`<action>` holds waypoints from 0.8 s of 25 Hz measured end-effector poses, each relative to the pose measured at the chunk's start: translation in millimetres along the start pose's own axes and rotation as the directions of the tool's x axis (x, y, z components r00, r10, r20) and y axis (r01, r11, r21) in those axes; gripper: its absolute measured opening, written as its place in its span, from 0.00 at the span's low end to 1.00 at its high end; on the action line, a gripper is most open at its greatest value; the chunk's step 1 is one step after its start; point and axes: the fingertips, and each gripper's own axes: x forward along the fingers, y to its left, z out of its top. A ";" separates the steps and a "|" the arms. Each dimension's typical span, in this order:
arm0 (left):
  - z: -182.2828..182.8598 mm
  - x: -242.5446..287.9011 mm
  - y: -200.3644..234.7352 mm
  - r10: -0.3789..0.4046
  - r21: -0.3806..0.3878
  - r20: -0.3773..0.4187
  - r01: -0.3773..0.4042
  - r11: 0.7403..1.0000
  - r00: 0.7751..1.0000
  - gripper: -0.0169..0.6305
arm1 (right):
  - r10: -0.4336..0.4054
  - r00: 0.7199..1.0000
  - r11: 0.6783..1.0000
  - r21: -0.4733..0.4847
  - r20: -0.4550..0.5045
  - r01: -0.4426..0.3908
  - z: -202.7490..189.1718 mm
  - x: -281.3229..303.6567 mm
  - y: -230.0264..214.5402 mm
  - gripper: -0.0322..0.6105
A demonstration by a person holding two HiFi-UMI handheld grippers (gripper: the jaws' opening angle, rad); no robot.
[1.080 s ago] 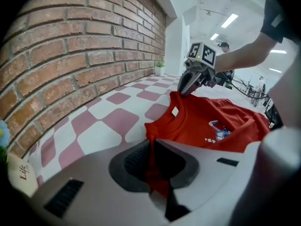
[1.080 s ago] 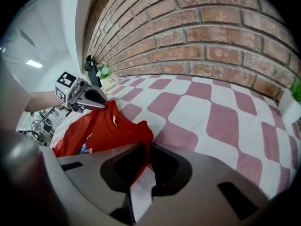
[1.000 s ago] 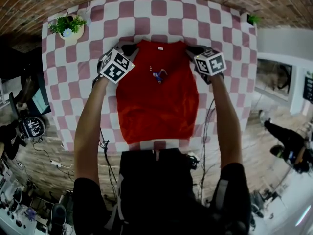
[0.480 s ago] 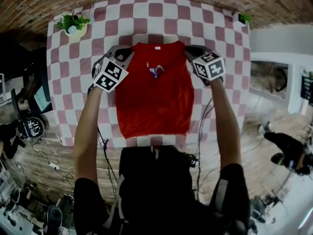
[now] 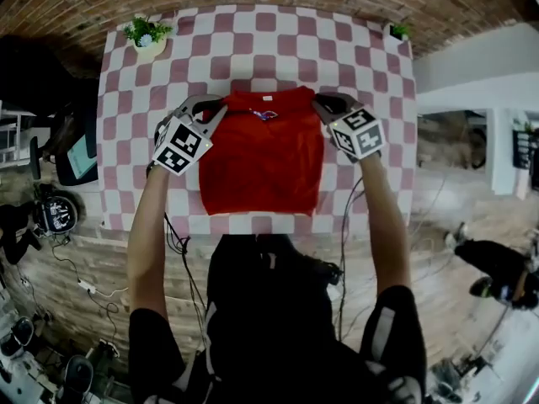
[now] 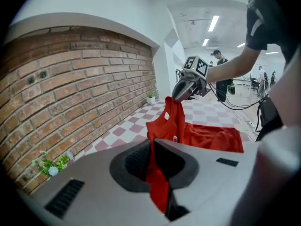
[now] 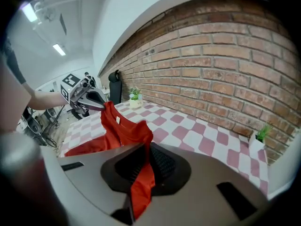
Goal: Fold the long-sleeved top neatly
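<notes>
I hold the red top (image 5: 261,162) by its two shoulders above the pink-and-white checked table (image 5: 253,40), with my left tongs (image 5: 217,108) gripping the left shoulder and my right tongs (image 5: 322,102) gripping the right one. Seen from each pair's own camera, the jaws stand narrow on a fold of red cloth, which hangs out below the pads. The collar edge, with its small white label, is stretched between the two grips and raised off the table. The body of the top slopes down from there and lies on the checks, its hem close to the table edge nearest me. A small blue mark shows just below the collar. A potted plant (image 5: 147,36) stands at the table's far left corner, and a smaller green plant (image 5: 397,32) at the far right corner. Both are well apart from the top, and a brick wall (image 6: 70,79) runs along the far side of the table
</notes>
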 end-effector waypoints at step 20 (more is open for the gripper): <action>-34.1 -114.5 -208.4 0.042 0.033 -0.007 -0.042 0.999 0.999 0.07 | 0.061 0.998 0.984 -0.168 0.005 -0.059 -99.3 -126.0 169.7 0.10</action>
